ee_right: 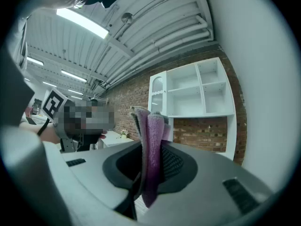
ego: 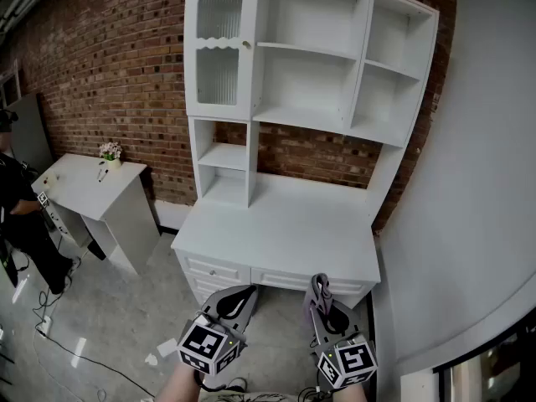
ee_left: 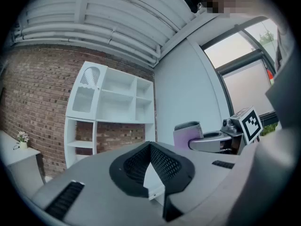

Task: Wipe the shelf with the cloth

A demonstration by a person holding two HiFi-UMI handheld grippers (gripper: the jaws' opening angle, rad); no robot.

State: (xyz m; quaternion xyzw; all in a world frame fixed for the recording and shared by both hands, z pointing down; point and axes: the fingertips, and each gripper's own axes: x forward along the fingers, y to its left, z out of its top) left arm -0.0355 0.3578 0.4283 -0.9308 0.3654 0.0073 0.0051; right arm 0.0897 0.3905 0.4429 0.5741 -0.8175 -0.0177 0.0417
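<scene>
Right gripper view shows the right gripper (ee_right: 149, 160) clamped on a folded purple cloth (ee_right: 153, 126), while the left gripper (ee_left: 150, 147) is closed on nothing, both facing the white shelf unit (ego: 311, 53).

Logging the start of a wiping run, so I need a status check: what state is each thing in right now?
left tongs: shut, nothing between them.
right tongs: shut on the purple cloth.
purple cloth: folded, clamped upright, not touching the shelf unit.
glass cabinet door: closed.
desk drawers: closed.
shelf unit: open compartments bare.
</scene>
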